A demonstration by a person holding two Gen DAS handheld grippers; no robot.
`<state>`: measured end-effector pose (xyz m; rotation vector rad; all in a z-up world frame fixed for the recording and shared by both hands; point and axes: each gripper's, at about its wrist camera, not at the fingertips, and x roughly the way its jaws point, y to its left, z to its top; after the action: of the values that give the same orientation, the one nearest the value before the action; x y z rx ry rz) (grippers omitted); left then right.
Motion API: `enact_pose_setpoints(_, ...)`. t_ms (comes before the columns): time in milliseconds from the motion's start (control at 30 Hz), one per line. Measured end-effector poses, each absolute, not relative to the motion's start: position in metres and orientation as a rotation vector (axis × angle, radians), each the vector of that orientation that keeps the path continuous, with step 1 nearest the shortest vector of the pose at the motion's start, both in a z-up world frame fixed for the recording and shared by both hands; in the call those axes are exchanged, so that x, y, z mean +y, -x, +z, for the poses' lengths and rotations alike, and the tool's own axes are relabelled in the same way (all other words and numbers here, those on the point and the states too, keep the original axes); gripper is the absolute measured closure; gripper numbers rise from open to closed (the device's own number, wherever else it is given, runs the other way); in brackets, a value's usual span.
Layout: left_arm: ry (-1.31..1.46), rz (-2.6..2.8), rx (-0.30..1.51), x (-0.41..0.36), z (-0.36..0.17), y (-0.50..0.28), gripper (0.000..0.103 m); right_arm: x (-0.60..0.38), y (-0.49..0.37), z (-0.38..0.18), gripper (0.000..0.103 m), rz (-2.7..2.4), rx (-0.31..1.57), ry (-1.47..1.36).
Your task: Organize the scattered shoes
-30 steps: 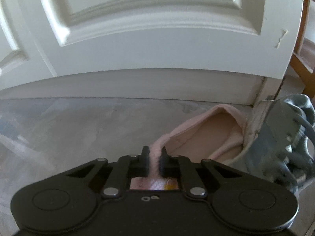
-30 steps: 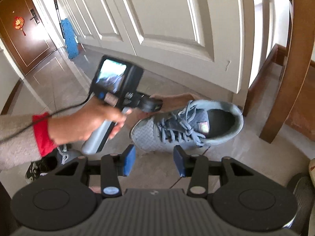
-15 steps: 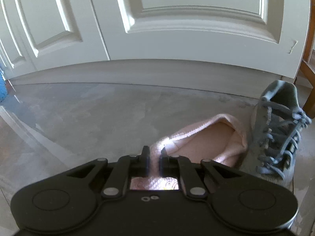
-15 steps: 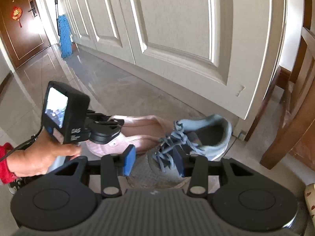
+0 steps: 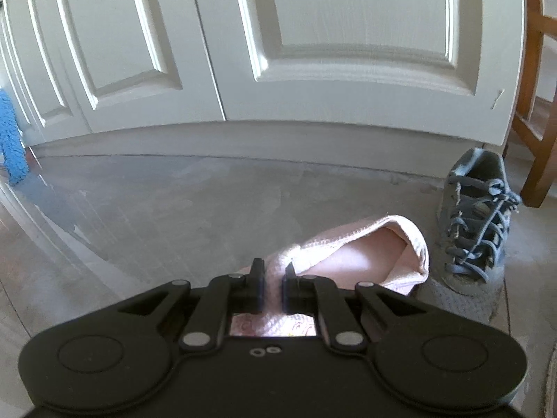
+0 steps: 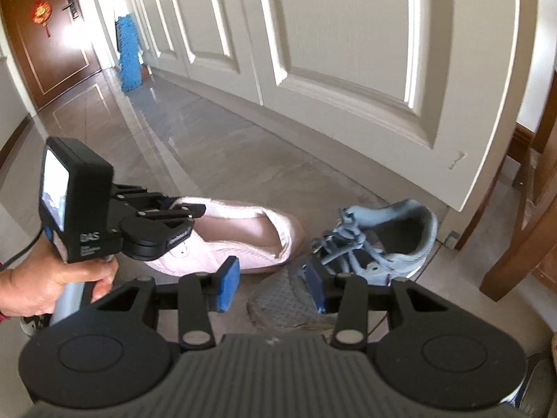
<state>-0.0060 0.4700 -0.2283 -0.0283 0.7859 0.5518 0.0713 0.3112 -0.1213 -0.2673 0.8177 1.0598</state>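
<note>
A pink slipper [image 5: 362, 254] lies on the grey floor, its rim pinched between the black fingers of my left gripper [image 5: 272, 275], which is shut on it. The right wrist view shows the same pink slipper [image 6: 243, 240] with the left gripper [image 6: 181, 210] clamped on its edge, held by a person's hand [image 6: 41, 282]. To the slipper's right sits a blue-grey laced sneaker [image 5: 477, 223], its toe pointing toward me. My right gripper [image 6: 271, 285] hovers open just above the sneaker [image 6: 379, 244] toe, blue pads apart, holding nothing.
White panelled doors [image 5: 313, 52] and a baseboard run along the far side. A wooden chair leg [image 6: 522, 244] stands right of the sneaker. A blue mop head [image 6: 128, 52] leans by the doors down the hallway. Bare floor tiles [image 5: 156, 209] stretch to the left.
The left gripper has pulled the pink slipper back and leftward from the door, away from the sneaker. The right gripper has stayed open above the sneaker's toe.
</note>
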Motion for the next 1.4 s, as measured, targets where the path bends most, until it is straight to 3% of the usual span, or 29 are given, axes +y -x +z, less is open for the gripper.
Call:
enact_pose_setpoints(533, 0.161, 0.432, 0.61, 0.46, -0.188, 0.067, 0.096, 0.337, -0.043, -0.125, 0.057, 1.097, 0.801, 0.396)
enact_pose_setpoints(867, 0.22, 0.271, 0.507, 0.433, -0.166, 0.096, 0.095, 0.303, -0.032, -0.088, 0.057, 0.993, 0.767, 0.471)
enact_pose_setpoints(1133, 0.284, 0.206, 0.501, 0.395, -0.161, 0.121, 0.095, 0.265, 0.003, -0.062, 0.057, 0.975, 0.762, 0.564)
enact_pose_setpoints(1400, 0.303, 0.217, 0.565, 0.342, -0.166, 0.149, 0.095, 0.203, 0.028, -0.096, 0.057, 1.019, 0.751, 0.464)
